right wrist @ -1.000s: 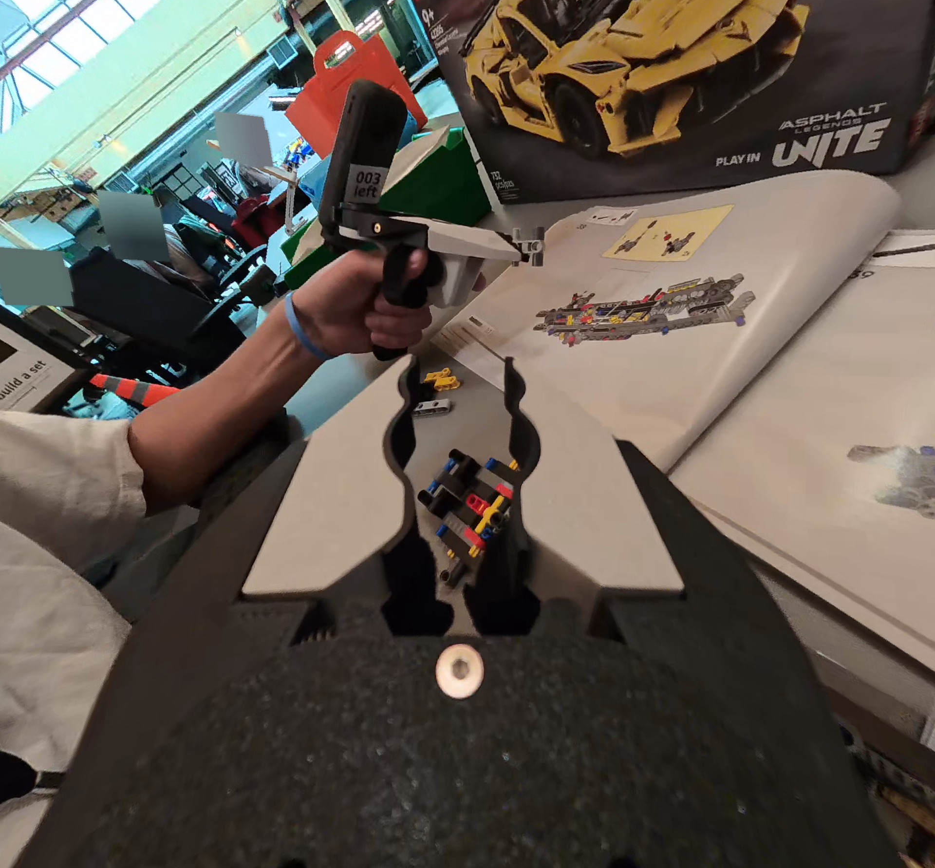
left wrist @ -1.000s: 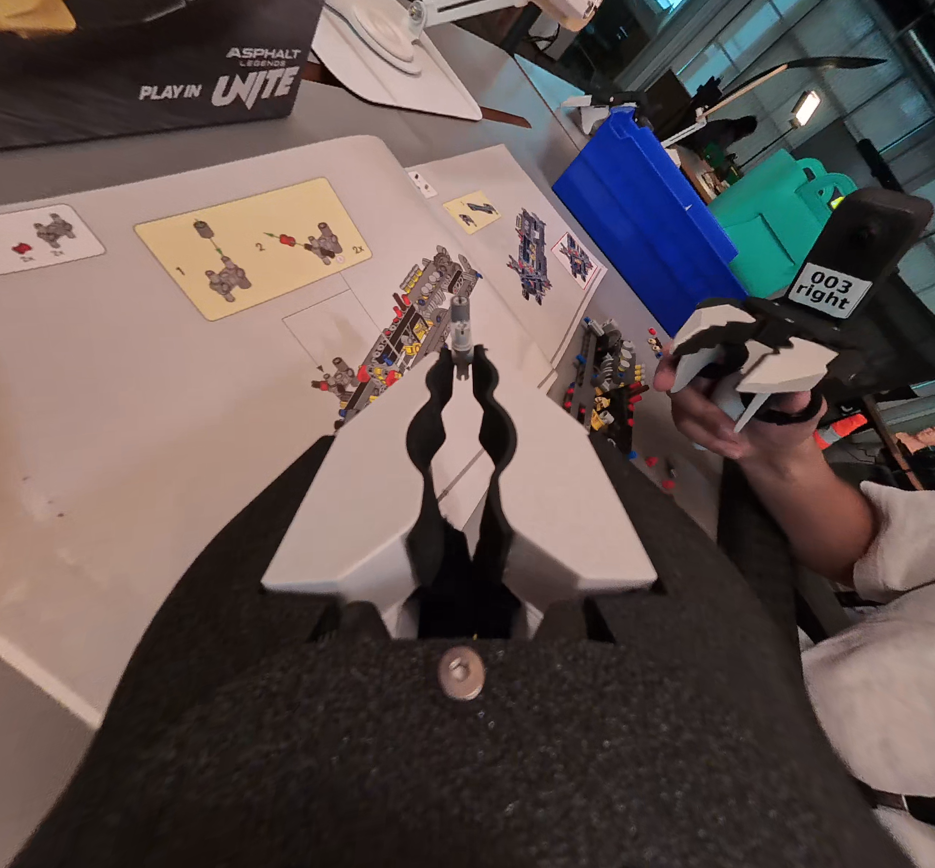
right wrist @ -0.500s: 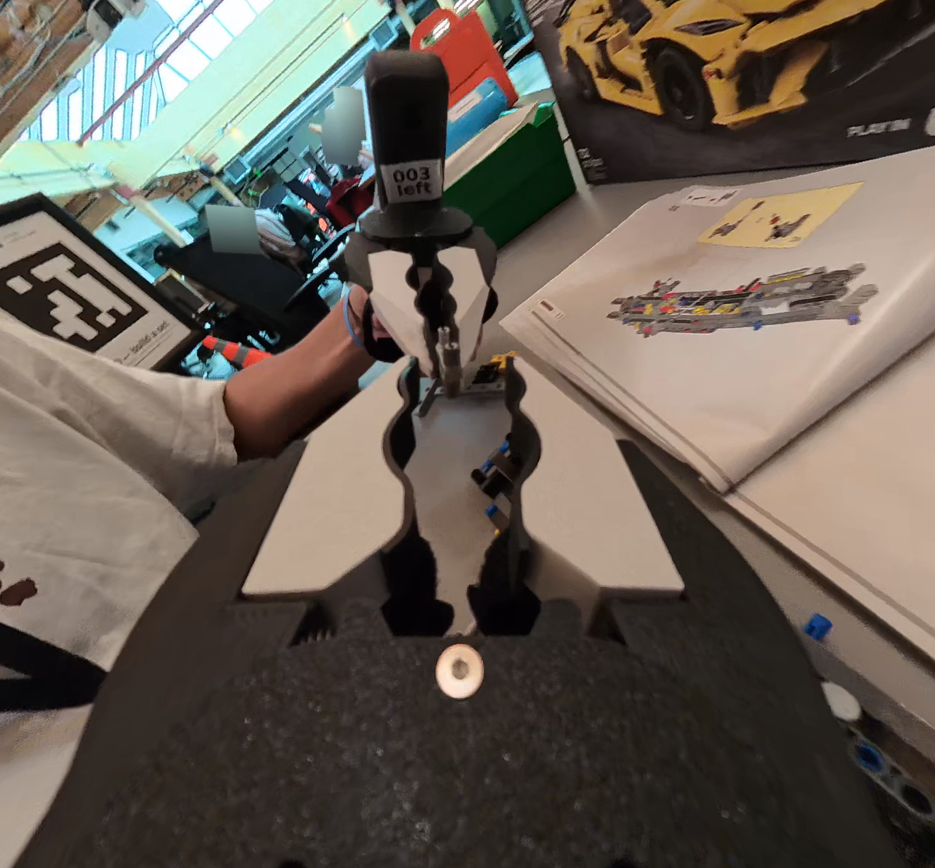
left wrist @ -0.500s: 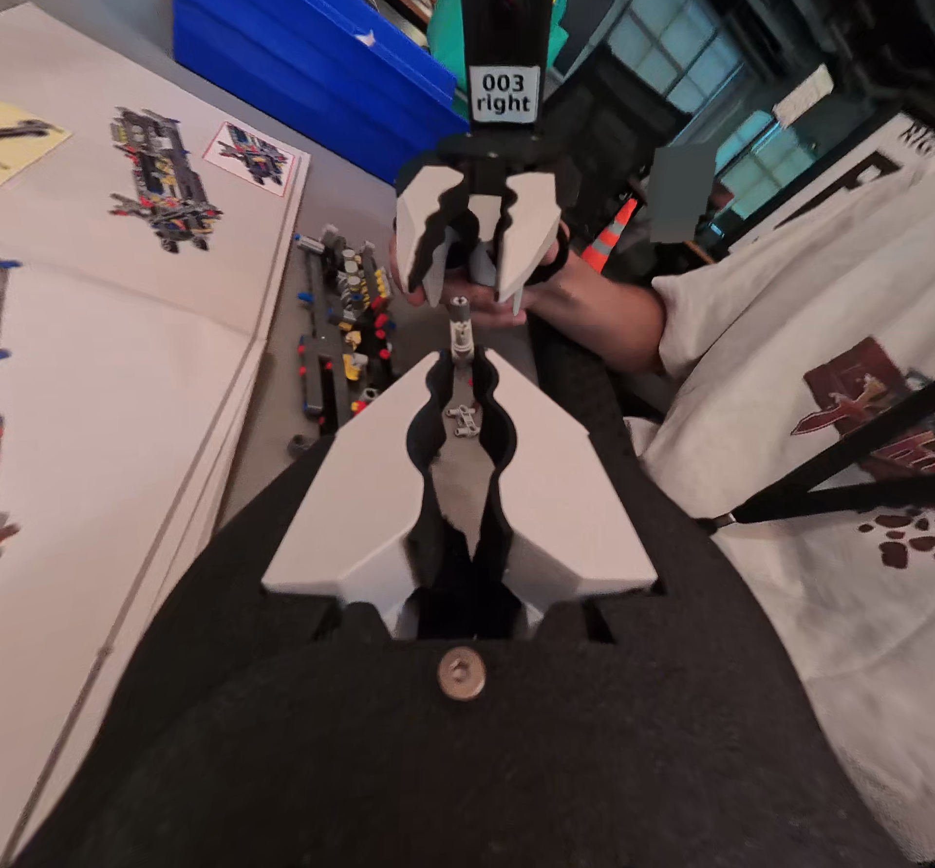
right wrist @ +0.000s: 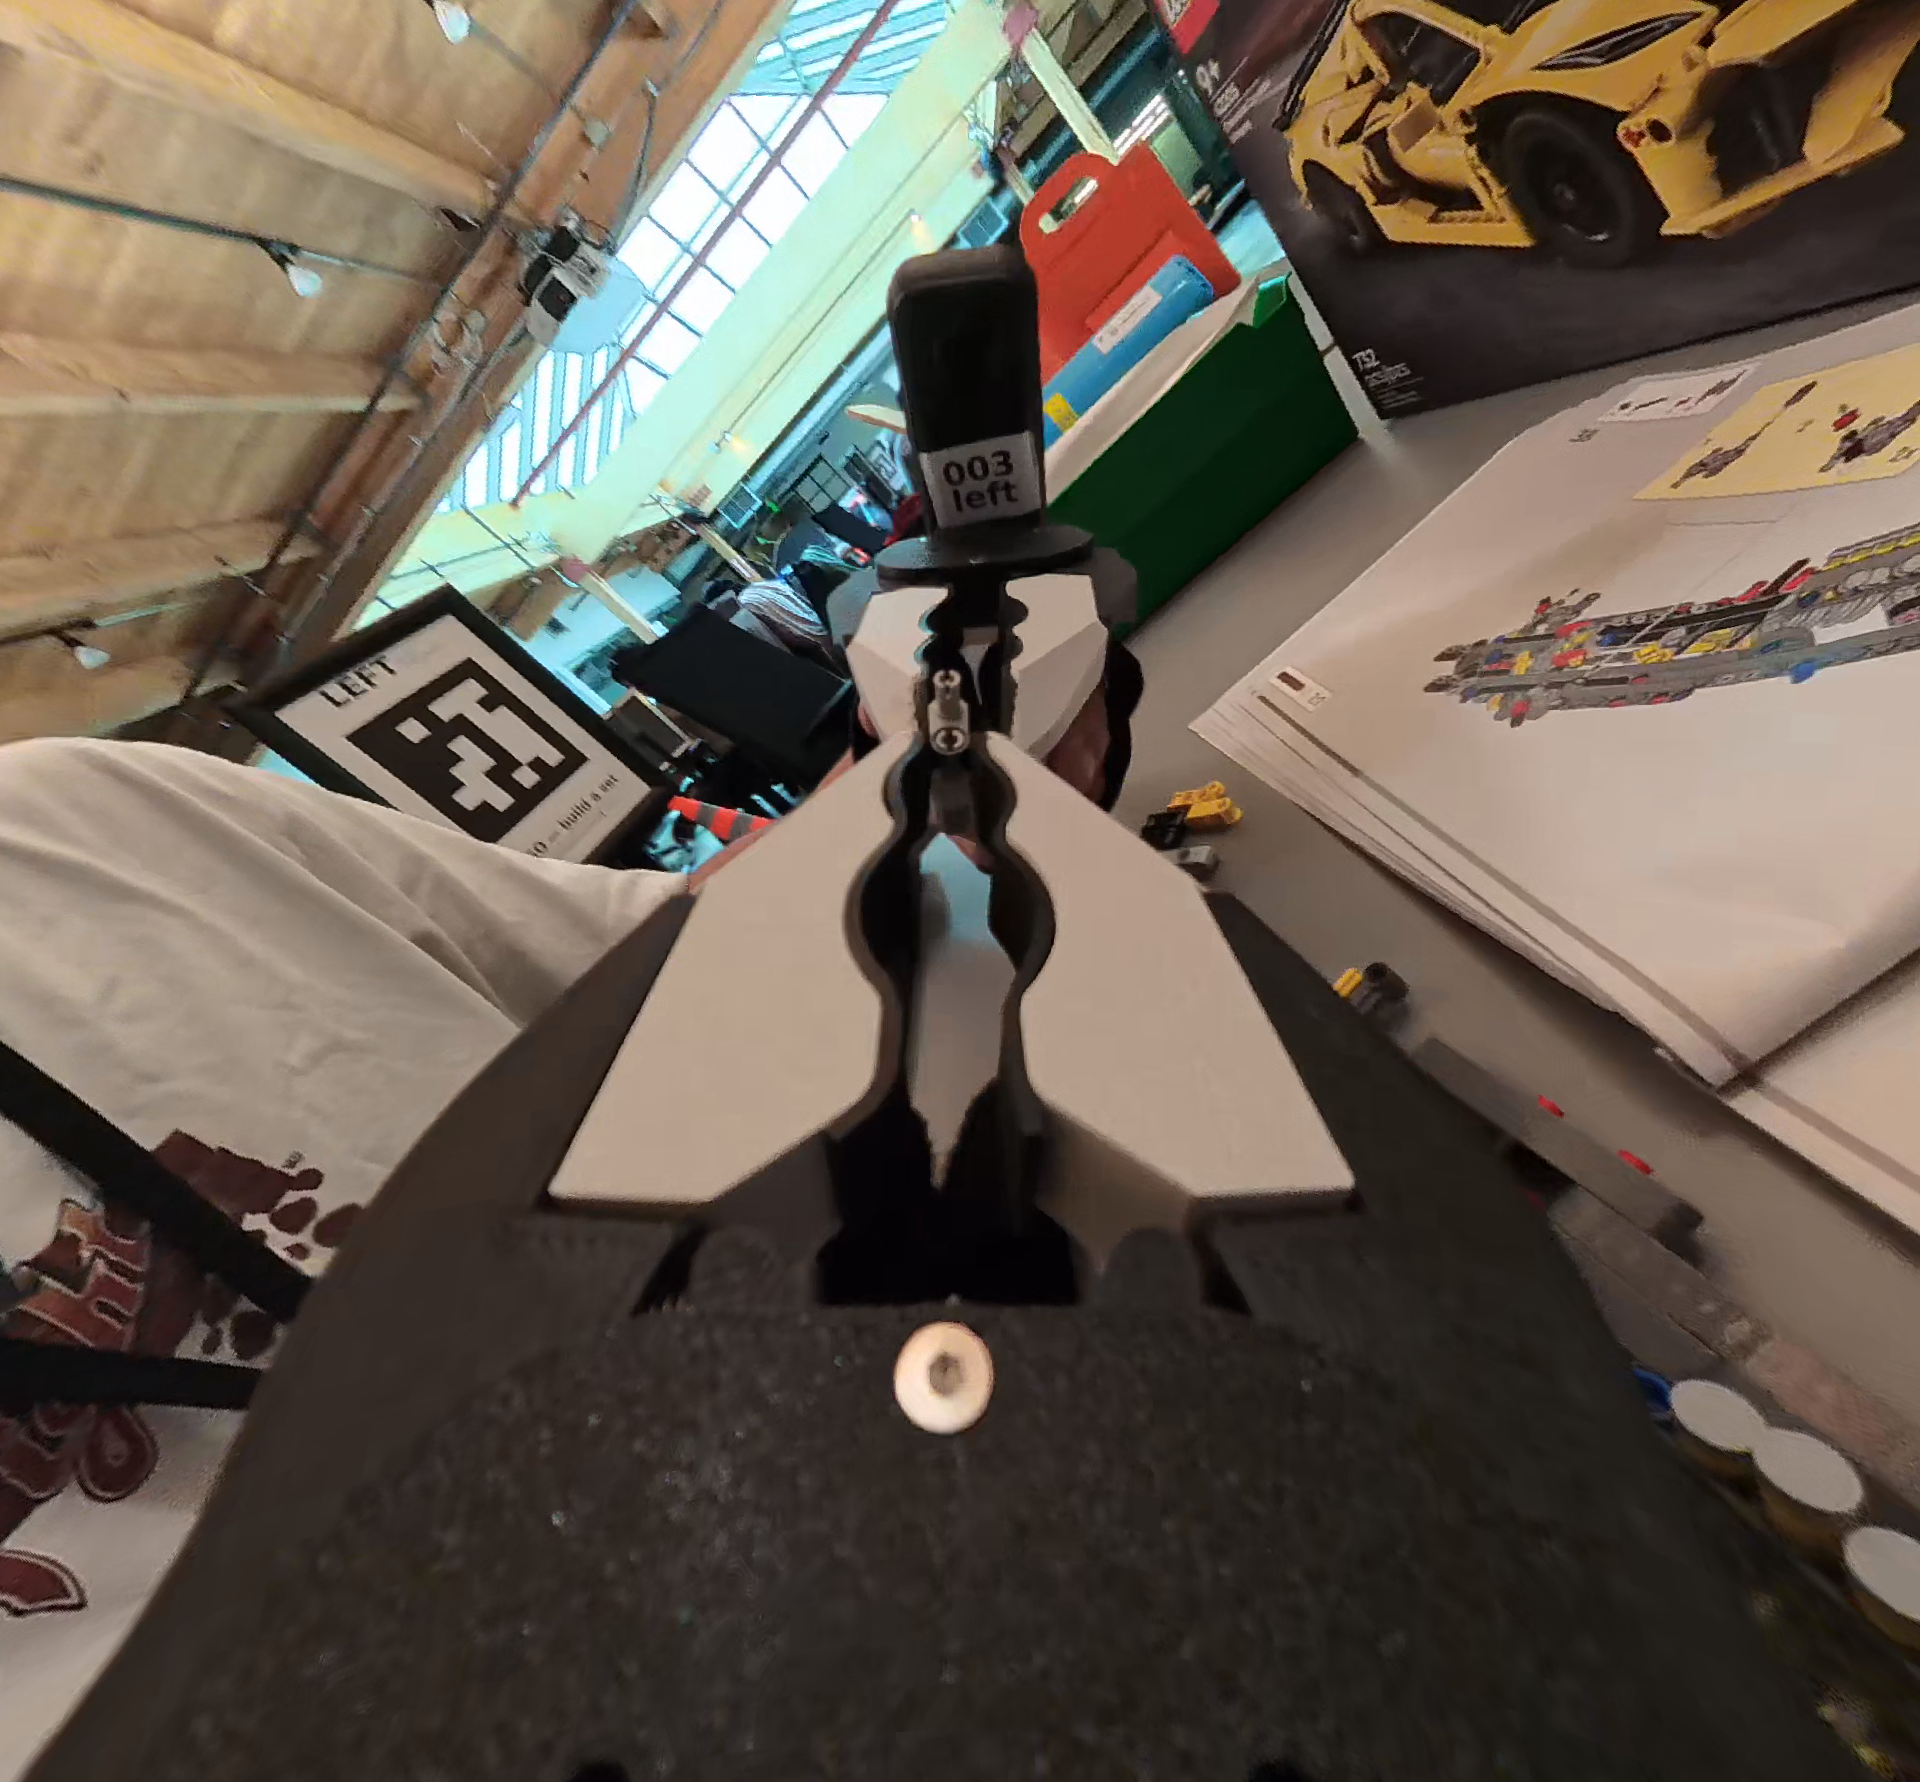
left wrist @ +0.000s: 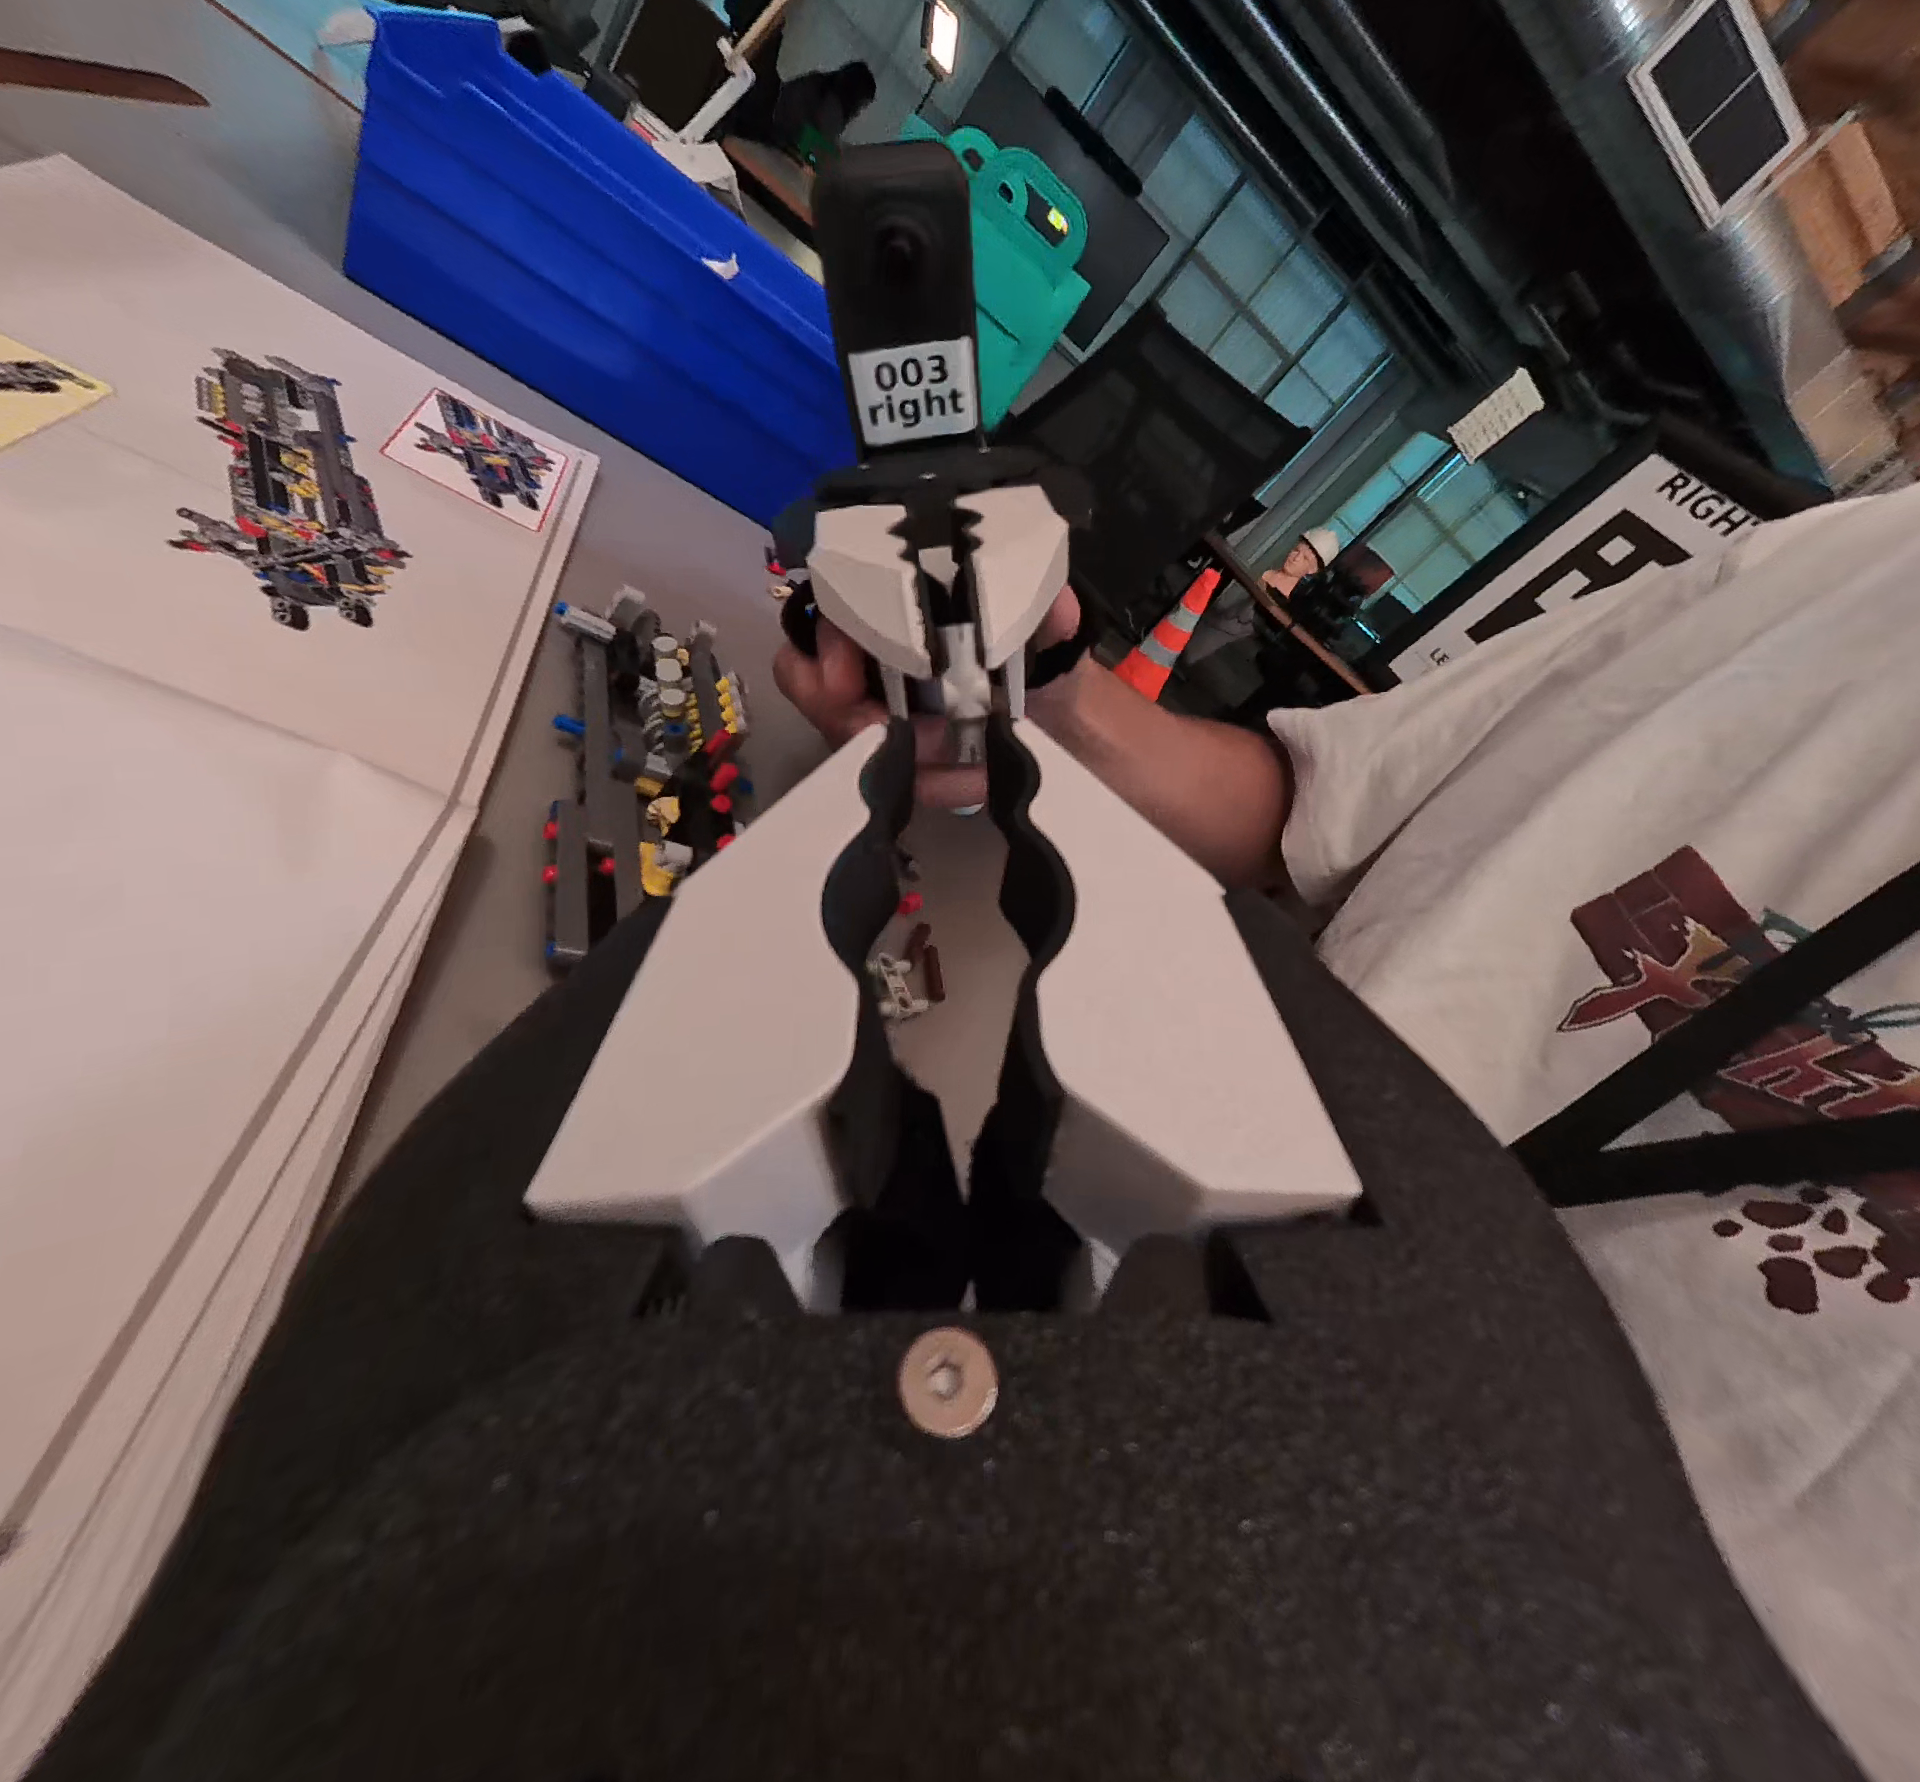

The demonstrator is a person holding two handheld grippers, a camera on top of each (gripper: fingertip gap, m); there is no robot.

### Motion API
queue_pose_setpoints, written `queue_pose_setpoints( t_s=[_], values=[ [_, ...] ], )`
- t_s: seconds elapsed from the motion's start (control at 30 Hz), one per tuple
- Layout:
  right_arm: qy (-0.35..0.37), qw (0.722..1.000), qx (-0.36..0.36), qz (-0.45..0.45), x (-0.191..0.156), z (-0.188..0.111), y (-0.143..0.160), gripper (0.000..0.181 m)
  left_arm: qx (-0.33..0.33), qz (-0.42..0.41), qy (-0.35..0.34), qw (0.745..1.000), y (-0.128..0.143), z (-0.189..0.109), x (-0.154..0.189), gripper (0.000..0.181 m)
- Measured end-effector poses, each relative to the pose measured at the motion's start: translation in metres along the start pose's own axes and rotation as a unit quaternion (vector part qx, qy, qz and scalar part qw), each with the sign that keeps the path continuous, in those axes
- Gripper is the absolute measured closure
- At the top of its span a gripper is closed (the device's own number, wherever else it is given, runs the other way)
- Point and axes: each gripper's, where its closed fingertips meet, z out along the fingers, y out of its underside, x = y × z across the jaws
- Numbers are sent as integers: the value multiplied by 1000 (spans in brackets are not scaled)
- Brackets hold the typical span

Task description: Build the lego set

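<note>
My left gripper (left wrist: pixel 956 745) is shut on a small grey lego piece (left wrist: pixel 961 693) and holds it up in the air. My right gripper (right wrist: pixel 948 745) faces it tip to tip, with its jaws closed in around the same piece (right wrist: pixel 948 719). In the right wrist view the left gripper (right wrist: pixel 951 683) shows just beyond the piece; in the left wrist view the right gripper (left wrist: pixel 958 683) does. A partly built grey chassis (left wrist: pixel 623 756) lies on the table beside the open instruction booklet (left wrist: pixel 260 693).
Loose small pieces (left wrist: pixel 904 984) lie on the table under the left gripper. A blue bin (left wrist: pixel 582 278) stands behind the booklet. The set's box (right wrist: pixel 1558 122), a green bin (right wrist: pixel 1195 465), the booklet (right wrist: pixel 1610 849) and yellow pieces (right wrist: pixel 1205 802) show at right. Less than 4 cm separates the two grippers' tips.
The left gripper swung from over the booklet to face the right gripper. The two came together tip to tip, and the right gripper's jaws narrowed around the grey piece.
</note>
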Motion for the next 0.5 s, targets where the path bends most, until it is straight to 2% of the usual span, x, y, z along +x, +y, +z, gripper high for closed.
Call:
queue_pose_setpoints(
  t_s=[0.1,0.23,0.33,0.43,0.5],
  values=[
    [0,1000,7,8,2,-1,-2,177,0,24,-12,1000,0,1,0,177],
    [6,1000,1,1,3,-2,-1,177,-5,37,-23,999,1,2,-1,178],
    [19,999,-10,-36,2,-2,1,176,-9,42,-22,999,3,2,0,178],
    [20,997,-40,-58,-1,2,10,168,-24,37,-12,999,9,6,4,178],
    [24,996,-49,-69,-2,4,14,176,-34,37,-8,999,13,9,5,178]
  ],
)
